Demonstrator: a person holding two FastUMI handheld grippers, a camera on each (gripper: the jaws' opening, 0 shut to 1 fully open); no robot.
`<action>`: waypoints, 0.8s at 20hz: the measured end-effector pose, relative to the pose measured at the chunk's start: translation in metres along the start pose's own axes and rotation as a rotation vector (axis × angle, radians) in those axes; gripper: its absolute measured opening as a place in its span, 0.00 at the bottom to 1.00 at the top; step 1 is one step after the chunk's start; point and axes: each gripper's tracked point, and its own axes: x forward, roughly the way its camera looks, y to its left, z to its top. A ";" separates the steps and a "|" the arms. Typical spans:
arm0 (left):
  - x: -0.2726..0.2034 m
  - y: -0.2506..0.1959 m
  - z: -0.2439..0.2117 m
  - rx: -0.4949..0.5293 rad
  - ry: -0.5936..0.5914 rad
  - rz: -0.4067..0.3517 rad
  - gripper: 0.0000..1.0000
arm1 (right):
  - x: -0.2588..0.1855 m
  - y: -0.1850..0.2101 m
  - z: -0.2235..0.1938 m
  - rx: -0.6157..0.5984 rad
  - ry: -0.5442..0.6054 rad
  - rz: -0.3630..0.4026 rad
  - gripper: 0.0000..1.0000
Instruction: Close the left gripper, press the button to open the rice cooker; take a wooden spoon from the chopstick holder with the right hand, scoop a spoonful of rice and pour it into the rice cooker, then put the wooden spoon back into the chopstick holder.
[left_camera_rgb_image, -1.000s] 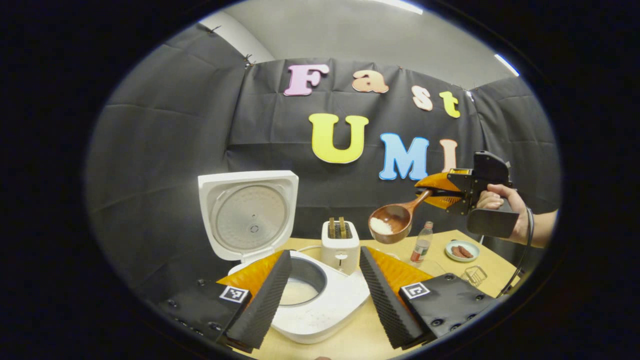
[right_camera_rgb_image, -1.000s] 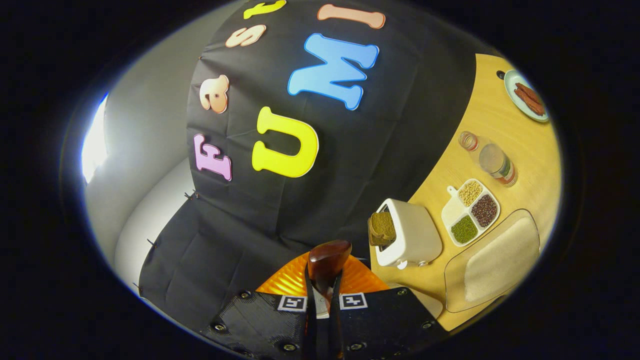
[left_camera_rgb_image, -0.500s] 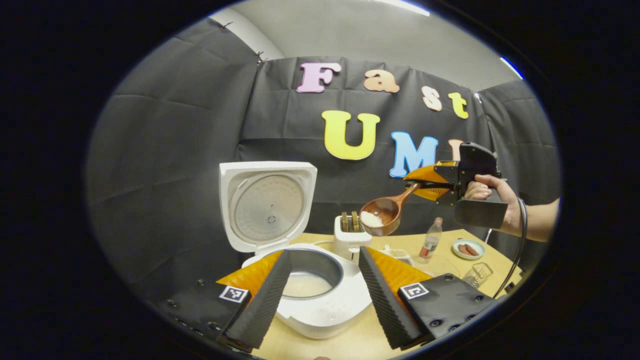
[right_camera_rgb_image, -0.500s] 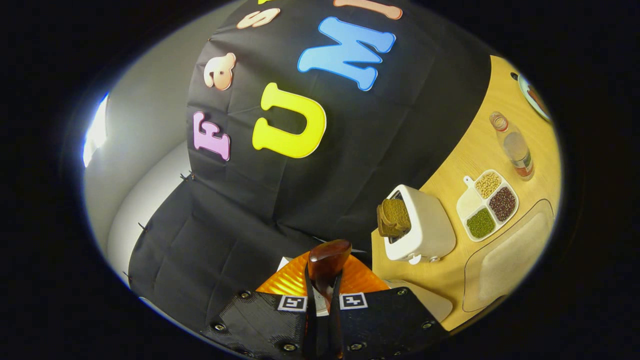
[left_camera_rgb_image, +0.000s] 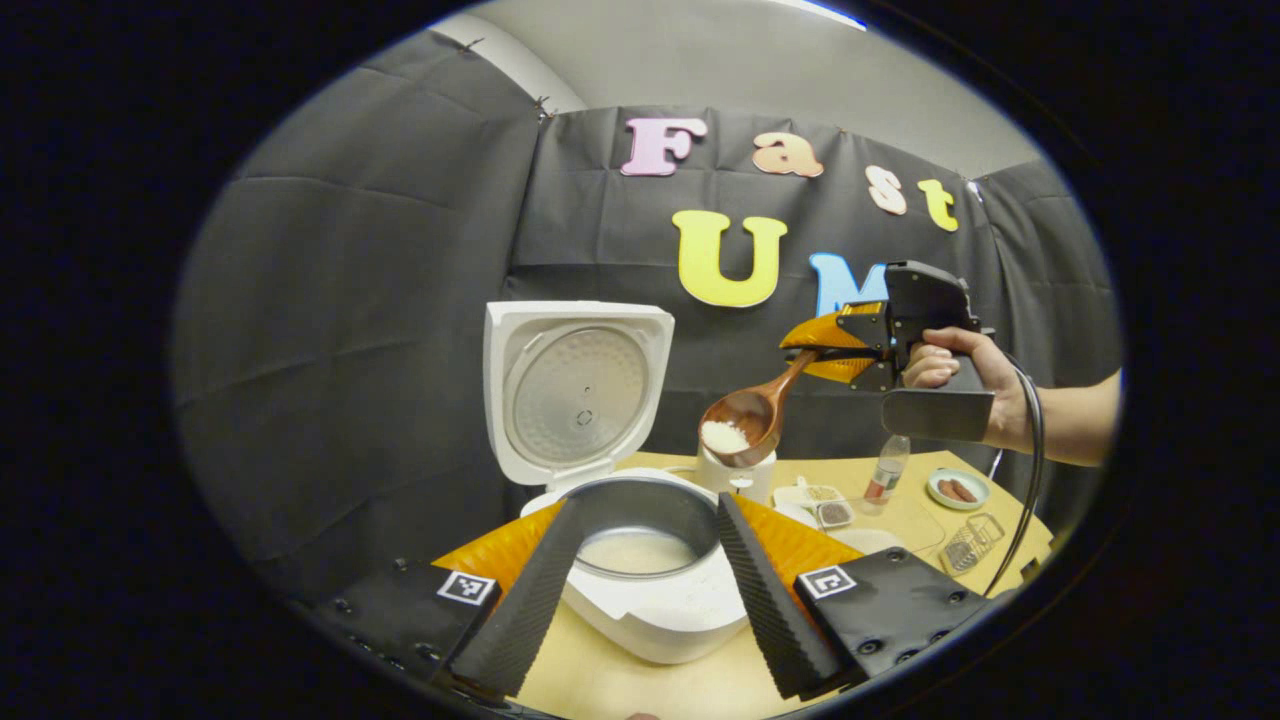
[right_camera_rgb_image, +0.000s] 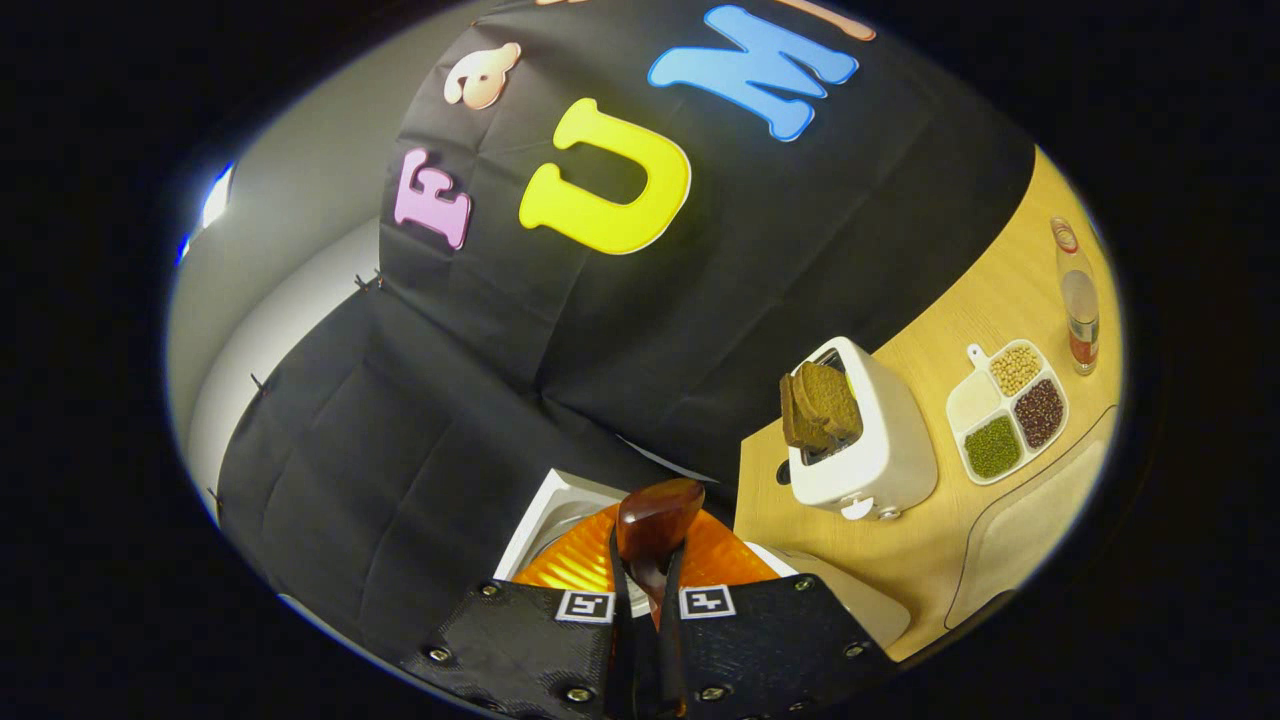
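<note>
- Rice cooker (left_camera_rgb_image: 640, 590) sits on the wooden table (left_camera_rgb_image: 600, 680) with its lid up, the inner pot between the left gripper's (left_camera_rgb_image: 640, 570) widely spread fingers.
- Wooden spoon (left_camera_rgb_image: 745, 425), carrying a little rice, hangs above and just right of the pot.
- Right gripper (left_camera_rgb_image: 815, 352) pinches the spoon's handle, fingers squeezed together on it.
- Toaster (right_camera_rgb_image: 865, 450) holds dark bread.

Black cloth wall (left_camera_rgb_image: 380, 300) fills the frame's middle and left. Grey ceiling (left_camera_rgb_image: 720, 60) runs across the top, a bright light strip (right_camera_rgb_image: 215, 200) at upper left. A pale wooden table (left_camera_rgb_image: 600, 680) lies along the bottom.
</note>
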 end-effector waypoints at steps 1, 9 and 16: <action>-0.003 0.002 -0.002 0.000 0.003 0.005 0.90 | 0.008 0.002 -0.006 -0.035 0.010 -0.004 0.09; -0.017 0.006 -0.001 0.025 0.005 0.050 0.95 | 0.056 0.027 -0.062 -0.452 0.122 0.014 0.09; -0.027 0.010 -0.011 0.010 0.015 0.081 0.90 | 0.059 0.078 -0.127 -1.134 0.200 0.194 0.09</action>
